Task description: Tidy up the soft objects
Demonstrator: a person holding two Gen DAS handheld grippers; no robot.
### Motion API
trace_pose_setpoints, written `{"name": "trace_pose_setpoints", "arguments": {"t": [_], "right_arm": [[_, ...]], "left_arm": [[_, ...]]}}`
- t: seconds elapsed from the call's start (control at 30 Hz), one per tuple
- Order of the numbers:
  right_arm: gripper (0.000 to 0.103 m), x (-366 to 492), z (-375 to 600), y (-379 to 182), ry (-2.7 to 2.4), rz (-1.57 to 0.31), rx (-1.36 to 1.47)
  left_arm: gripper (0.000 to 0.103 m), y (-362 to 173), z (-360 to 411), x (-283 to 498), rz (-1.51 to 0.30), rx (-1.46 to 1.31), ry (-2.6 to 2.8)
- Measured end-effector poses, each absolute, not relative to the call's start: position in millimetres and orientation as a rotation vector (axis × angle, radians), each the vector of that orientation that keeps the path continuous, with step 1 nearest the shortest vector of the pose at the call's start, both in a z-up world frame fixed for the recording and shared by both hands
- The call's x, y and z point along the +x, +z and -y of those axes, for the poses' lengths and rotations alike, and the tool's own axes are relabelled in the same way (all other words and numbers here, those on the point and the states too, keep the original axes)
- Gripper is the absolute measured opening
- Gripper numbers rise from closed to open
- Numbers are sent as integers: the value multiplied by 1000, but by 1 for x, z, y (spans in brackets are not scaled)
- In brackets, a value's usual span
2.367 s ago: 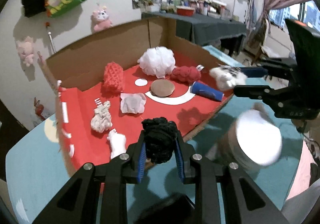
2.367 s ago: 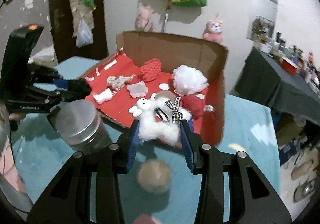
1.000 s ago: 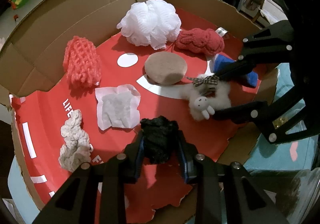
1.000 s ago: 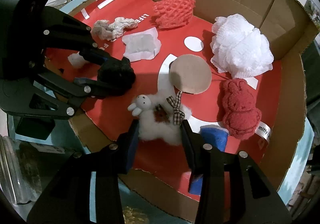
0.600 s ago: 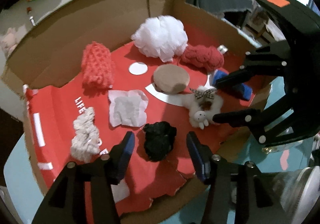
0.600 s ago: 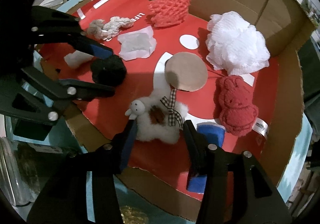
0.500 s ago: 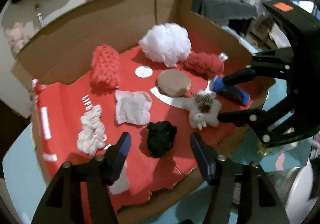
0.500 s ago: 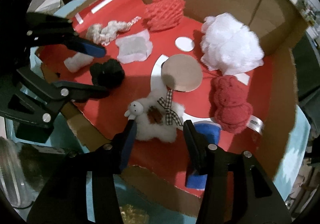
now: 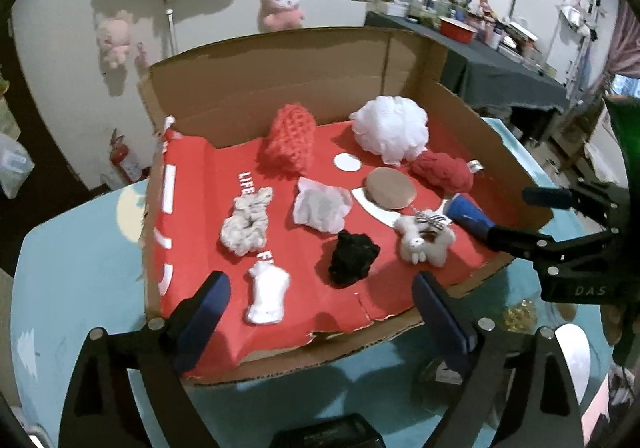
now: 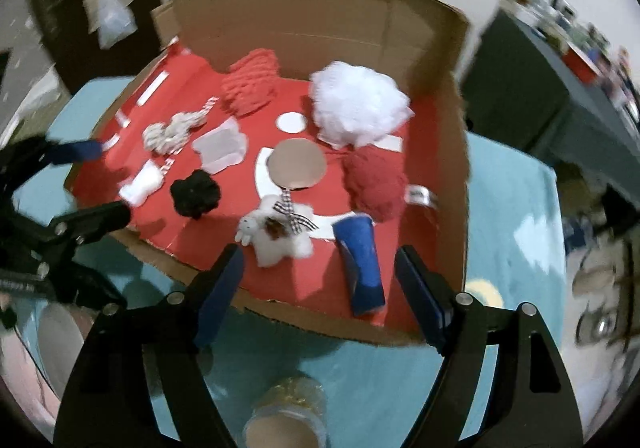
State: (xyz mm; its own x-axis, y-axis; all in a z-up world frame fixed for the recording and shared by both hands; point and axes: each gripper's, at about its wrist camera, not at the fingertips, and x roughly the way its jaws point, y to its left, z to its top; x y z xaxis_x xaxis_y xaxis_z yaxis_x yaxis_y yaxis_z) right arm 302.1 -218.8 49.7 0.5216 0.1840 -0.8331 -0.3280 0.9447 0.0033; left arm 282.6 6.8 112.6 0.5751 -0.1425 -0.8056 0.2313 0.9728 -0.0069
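Note:
A cardboard box [image 9: 280,88] with a red floor lies open on the teal table. On its floor near the front edge rest a black fuzzy ball [image 9: 352,258] [image 10: 196,192] and a white bunny plush [image 9: 424,242] [image 10: 280,236] with a checked bow. My left gripper [image 9: 320,288] hovers above and in front of the ball, jaws opening, nothing between them. My right gripper [image 10: 319,254] hangs just in front of the bunny, jaws also opening and empty. Each gripper shows in the other's view: the right gripper [image 9: 510,214] and the left gripper [image 10: 110,180].
Also in the box: a white mesh puff [image 9: 390,132], coral knit roll [image 9: 290,142], red plush [image 9: 442,170], brown disc [image 9: 390,190], blue roll [image 9: 468,214], white cloth [image 9: 320,204], cream rope knot [image 9: 246,220]. A lidded jar [image 10: 286,420] stands before the box.
Both grippers let go: the black ball and the bunny now lie on the red floor. Both sets of jaws spread wide, and both grippers drew back and up from the box.

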Motion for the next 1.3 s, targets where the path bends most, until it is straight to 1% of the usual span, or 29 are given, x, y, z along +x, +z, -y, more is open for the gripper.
{"name": "trace_pose_setpoints", "arguments": {"t": [0.33, 0.73, 1.3], "right_arm": [[77, 302, 229, 32, 241, -974, -55], [77, 304, 223, 24, 220, -973, -58], [77, 299, 214, 25, 229, -976, -97]], "left_arm": [[95, 97, -11, 287, -955, 53, -147], [95, 76, -12, 293, -1024, 24, -97], [95, 74, -15, 294, -1032, 27, -74]]}}
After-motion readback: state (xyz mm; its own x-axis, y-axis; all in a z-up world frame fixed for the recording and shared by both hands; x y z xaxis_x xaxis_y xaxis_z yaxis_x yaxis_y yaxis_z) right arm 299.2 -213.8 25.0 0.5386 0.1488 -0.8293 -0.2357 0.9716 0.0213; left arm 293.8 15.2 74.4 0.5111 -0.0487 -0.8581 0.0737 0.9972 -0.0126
